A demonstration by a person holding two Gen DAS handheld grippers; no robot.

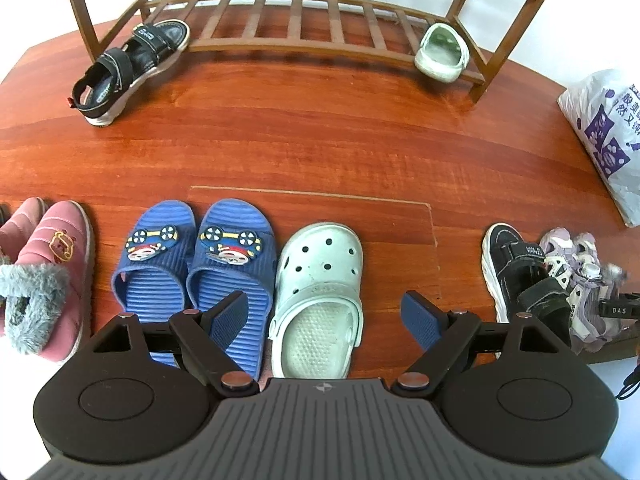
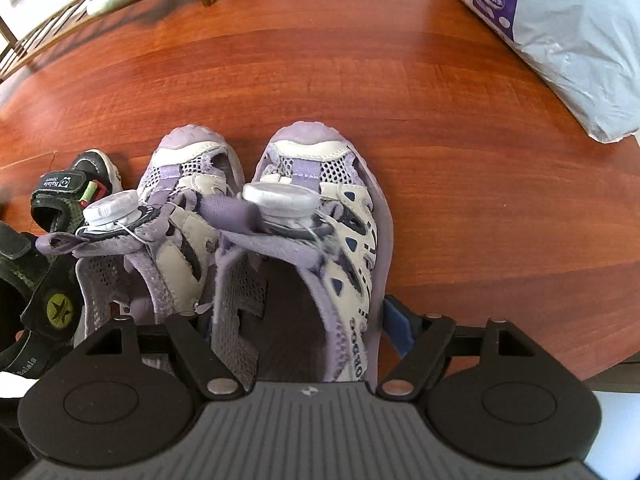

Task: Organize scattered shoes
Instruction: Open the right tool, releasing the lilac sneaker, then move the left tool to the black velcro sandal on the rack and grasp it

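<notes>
Shoes stand in a row on the red wooden floor: pink furry slippers (image 1: 52, 272), a pair of blue slides (image 1: 236, 256), one mint clog (image 1: 320, 280), a black sandal (image 1: 516, 276) and purple sandals (image 1: 576, 276). My left gripper (image 1: 324, 316) is open above the mint clog's heel, holding nothing. My right gripper (image 2: 296, 324) is open and straddles the heel of the right purple sandal (image 2: 312, 216). Its left finger is hidden between that sandal and the left purple sandal (image 2: 176, 216). The other black sandal (image 1: 128, 68) leans on the rack's edge. The second mint clog (image 1: 442, 54) lies on the wooden shoe rack (image 1: 304, 20).
A white and purple plastic bag (image 1: 608, 136) lies on the floor at the right, also in the right wrist view as the bag (image 2: 560, 40). The black sandal (image 2: 68, 196) sits close to the left of the purple pair. Bare floor stretches between the row and the rack.
</notes>
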